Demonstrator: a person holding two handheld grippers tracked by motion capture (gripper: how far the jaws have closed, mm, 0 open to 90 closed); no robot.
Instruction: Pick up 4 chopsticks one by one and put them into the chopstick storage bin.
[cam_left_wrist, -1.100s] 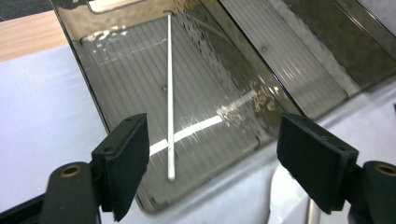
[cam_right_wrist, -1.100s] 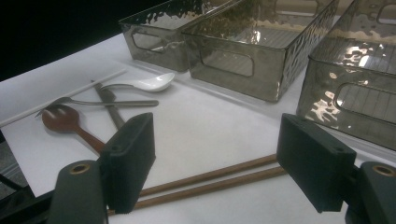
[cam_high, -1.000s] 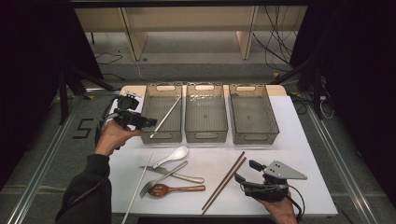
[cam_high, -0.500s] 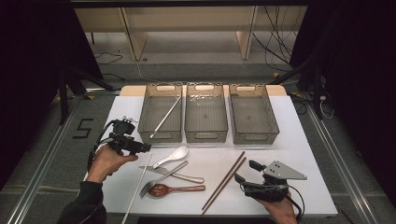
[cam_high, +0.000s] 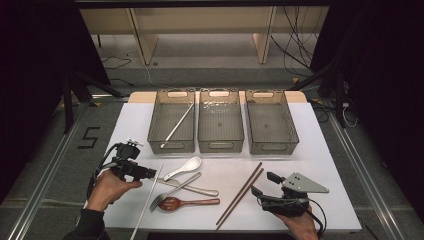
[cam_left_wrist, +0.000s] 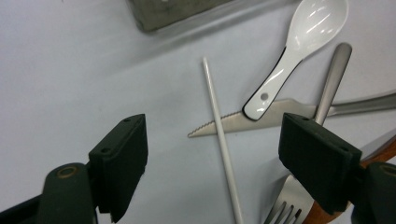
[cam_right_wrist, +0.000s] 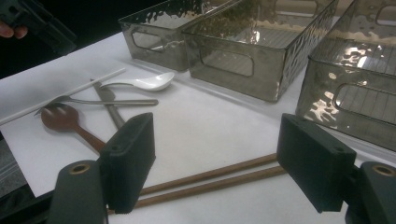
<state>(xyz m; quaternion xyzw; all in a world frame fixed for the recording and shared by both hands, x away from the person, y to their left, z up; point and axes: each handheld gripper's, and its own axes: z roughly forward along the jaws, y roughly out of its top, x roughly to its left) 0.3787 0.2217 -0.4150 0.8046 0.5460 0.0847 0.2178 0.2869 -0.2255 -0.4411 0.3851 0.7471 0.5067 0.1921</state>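
My left gripper stands open low over the table's near left. Between its jaws in the left gripper view lies a white chopstick, untouched. This chopstick runs toward the front edge. Another white chopstick lies in the left grey bin. Beside the chopstick lie a white spoon, a knife, a fork and a wooden spoon. My right gripper is open at the near right, just behind a pair of brown chopsticks, holding nothing.
The middle bin and the right bin stand side by side behind the cutlery. The white table top ends close to the right hand. Dark floor with rails borders both sides.
My left gripper has come back from the left bin toward the near left and now hovers over the white chopstick on the table. The right gripper has stayed put.
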